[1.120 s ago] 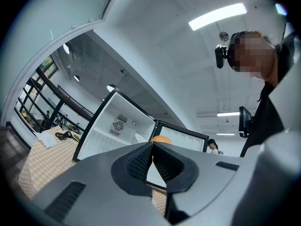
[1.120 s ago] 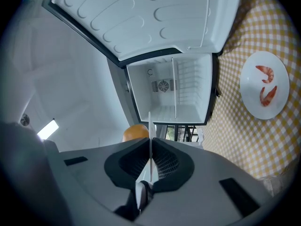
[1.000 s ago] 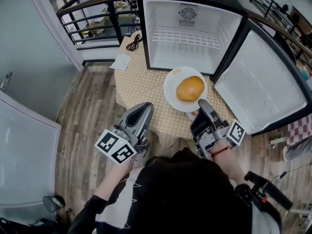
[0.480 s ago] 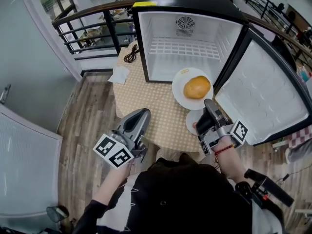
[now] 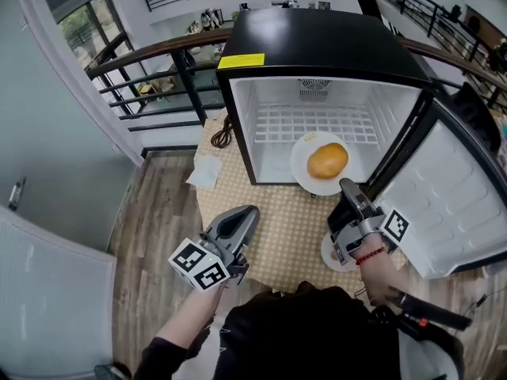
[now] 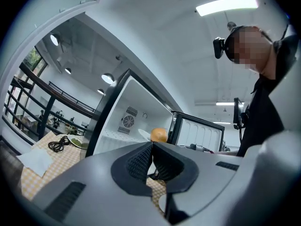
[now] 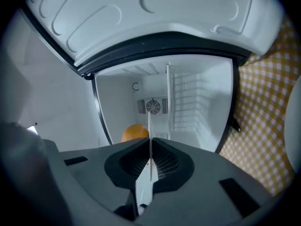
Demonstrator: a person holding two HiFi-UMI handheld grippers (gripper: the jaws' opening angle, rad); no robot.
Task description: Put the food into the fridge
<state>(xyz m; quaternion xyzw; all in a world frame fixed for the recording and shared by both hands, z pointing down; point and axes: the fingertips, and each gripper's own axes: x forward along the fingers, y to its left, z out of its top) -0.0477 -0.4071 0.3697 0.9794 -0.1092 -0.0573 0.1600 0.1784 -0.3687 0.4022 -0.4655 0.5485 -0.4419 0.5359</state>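
A golden bun (image 5: 327, 160) lies on a white plate (image 5: 305, 172) that hangs in the mouth of the open black fridge (image 5: 238, 117), over its lower shelf. My right gripper (image 5: 346, 187) is shut on the plate's near rim. In the right gripper view the rim (image 7: 150, 126) runs edge-on between the pads, with the bun (image 7: 135, 132) behind. My left gripper (image 5: 249, 212) is shut with nothing in it, over the table's near edge. From the left gripper view (image 6: 151, 147) the bun (image 6: 159, 134) shows ahead.
The fridge door (image 5: 459, 212) stands open at the right. A second small white plate (image 5: 341, 253) sits on the checked tablecloth (image 5: 285, 220) under my right wrist. A black cable (image 5: 222, 133) and a paper napkin (image 5: 204, 172) lie left of the fridge. A railing runs behind.
The right gripper has carried the plate with the bun forward from over the table into the fridge opening. The left gripper has stayed shut near the table's edge.
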